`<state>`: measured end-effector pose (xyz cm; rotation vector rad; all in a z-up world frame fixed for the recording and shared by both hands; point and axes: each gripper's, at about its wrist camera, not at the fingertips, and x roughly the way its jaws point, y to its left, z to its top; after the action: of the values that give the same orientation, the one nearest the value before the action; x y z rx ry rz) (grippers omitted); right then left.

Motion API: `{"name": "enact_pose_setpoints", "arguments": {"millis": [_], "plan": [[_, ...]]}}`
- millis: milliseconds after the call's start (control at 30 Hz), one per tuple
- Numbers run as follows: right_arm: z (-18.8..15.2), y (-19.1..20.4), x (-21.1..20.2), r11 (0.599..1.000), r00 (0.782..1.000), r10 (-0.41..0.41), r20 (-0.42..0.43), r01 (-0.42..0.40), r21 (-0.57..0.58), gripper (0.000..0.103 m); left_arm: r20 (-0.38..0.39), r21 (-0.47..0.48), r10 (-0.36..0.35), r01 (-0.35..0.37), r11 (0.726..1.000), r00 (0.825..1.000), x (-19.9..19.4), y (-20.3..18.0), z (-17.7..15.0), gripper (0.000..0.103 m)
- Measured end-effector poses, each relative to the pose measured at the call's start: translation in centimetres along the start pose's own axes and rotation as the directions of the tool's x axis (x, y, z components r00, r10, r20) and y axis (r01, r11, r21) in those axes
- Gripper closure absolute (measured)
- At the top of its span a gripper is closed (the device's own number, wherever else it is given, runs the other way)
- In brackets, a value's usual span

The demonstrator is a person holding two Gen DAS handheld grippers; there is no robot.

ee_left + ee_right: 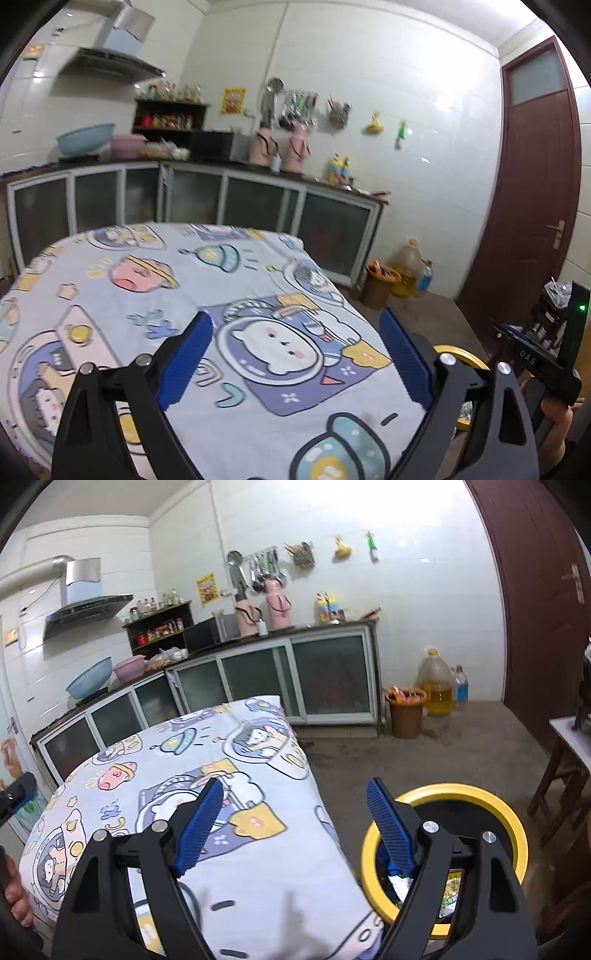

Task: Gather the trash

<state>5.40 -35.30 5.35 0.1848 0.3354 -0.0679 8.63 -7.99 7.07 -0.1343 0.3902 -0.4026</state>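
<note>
A table under a cartoon-print cloth [184, 295] fills the left wrist view and also shows in the right wrist view [221, 794]. No loose trash shows on it. My left gripper [295, 343] is open and empty above the cloth. My right gripper [295, 812] is open and empty over the table's right edge. A yellow-rimmed bin [480, 794] stands on the floor right of the table, with wrappers [452, 890] inside; its rim shows in the left wrist view [458, 354]. The right gripper's body [535, 362] shows at the right of the left wrist view.
A brown bin [406, 716] with orange wrappers stands by the kitchen cabinets [295, 679], beside an oil jug [437, 686] and a blue bottle [460, 685]. A dark red door [532, 184] is on the right. A wooden stool or small table [569, 760] stands at far right.
</note>
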Motion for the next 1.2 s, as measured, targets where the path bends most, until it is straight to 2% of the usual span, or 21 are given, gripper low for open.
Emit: {"name": "enact_pose_setpoints", "arguments": {"millis": [200, 367, 533, 600, 867, 1067, 1200], "plan": [[-1.9, 4.3, -1.6, 0.998, 0.999, 0.026, 0.042, -0.024, -0.050, 0.018, 0.060, 0.022, 0.081, -0.082, 0.996, 0.995, -3.7, 0.8, -1.8, 0.008], [-4.3, 6.7, -2.6, 0.996, 0.998, 0.037, 0.041, -0.034, -0.088, 0.013, -0.013, -0.028, 0.117, -0.117, 0.993, 0.993, -4.6, 2.3, -4.5, 0.008], [-6.4, 7.9, -3.1, 0.992, 0.999, 0.046, 0.021, -0.043, -0.119, 0.009, -0.103, -0.076, 0.158, -0.166, 0.983, 0.982, -4.7, 3.7, -7.1, 0.008], [-7.0, 8.1, -3.1, 0.992, 0.999, 0.050, 0.006, -0.049, -0.120, 0.009, -0.112, -0.087, 0.173, -0.183, 0.979, 0.979, -4.9, 3.9, -7.8, 0.008], [-9.4, 9.7, -3.2, 0.985, 0.999, 0.033, -0.017, -0.036, -0.171, 0.008, -0.092, -0.076, 0.210, -0.217, 0.973, 0.973, -5.8, 3.9, -8.5, 0.008], [-9.4, 9.4, -3.8, 0.988, 0.999, 0.030, 0.018, -0.026, -0.153, 0.008, -0.089, -0.053, 0.226, -0.232, 0.971, 0.970, -5.8, 3.2, -8.3, 0.008], [-9.5, 9.2, -3.7, 0.988, 0.999, 0.041, 0.010, -0.039, -0.148, 0.008, -0.105, -0.072, 0.219, -0.227, 0.971, 0.970, -5.6, 3.6, -8.5, 0.008]]}}
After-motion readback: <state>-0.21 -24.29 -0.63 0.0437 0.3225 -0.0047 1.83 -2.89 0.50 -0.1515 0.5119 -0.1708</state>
